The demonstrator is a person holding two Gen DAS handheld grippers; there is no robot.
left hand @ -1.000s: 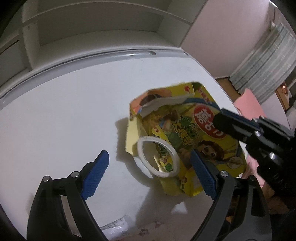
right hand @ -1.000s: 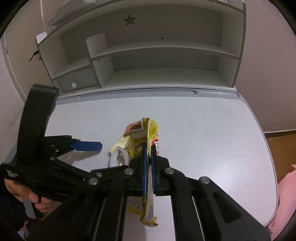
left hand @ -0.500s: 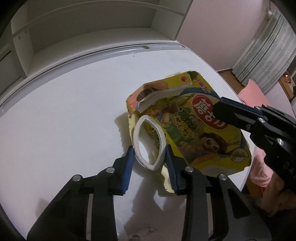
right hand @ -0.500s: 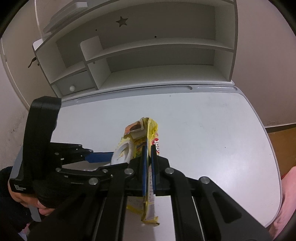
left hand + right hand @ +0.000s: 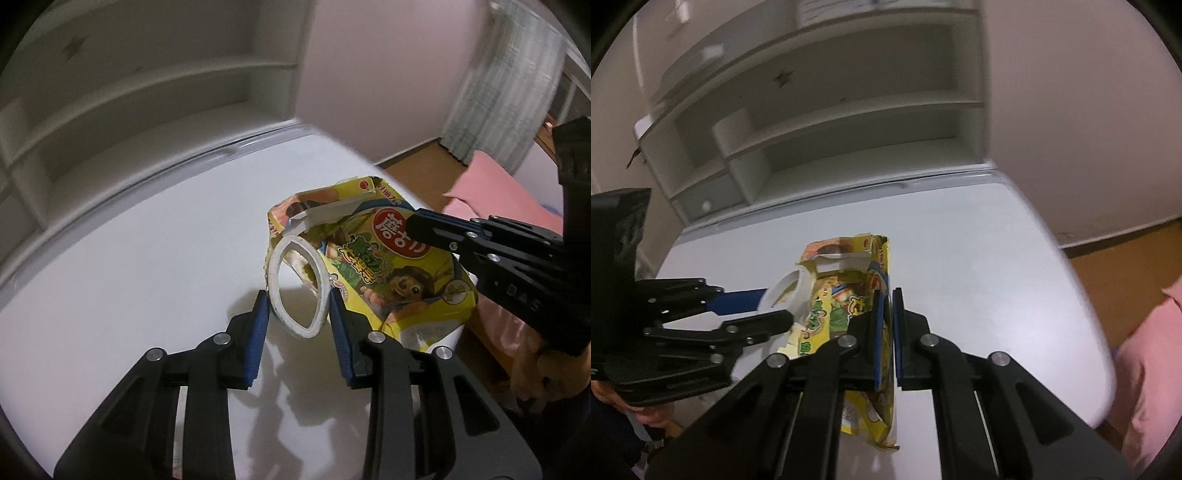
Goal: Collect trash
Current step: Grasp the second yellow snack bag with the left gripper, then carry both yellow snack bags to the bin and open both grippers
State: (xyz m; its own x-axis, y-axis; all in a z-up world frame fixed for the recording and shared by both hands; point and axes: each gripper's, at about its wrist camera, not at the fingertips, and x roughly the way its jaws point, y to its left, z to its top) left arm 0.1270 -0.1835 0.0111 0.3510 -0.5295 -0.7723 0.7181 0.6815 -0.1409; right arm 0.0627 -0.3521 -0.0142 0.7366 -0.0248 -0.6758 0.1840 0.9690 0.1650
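We have the white ring pinched between the left gripper pads; it bends oval, so probably soft. Our right gripper clamps the thin, light yellow snack bag by its edge, just right of the ring.

You are working in a home, in what looks like a bedroom or a child's study corner. In front of you stands a white desk with a rounded top and a white shelf hutch at its back; the hutch bears star cutouts and a small drawer with a round knob. Plain walls meet a wooden floor. To your right hangs a pale curtain, with pink bedding below it.
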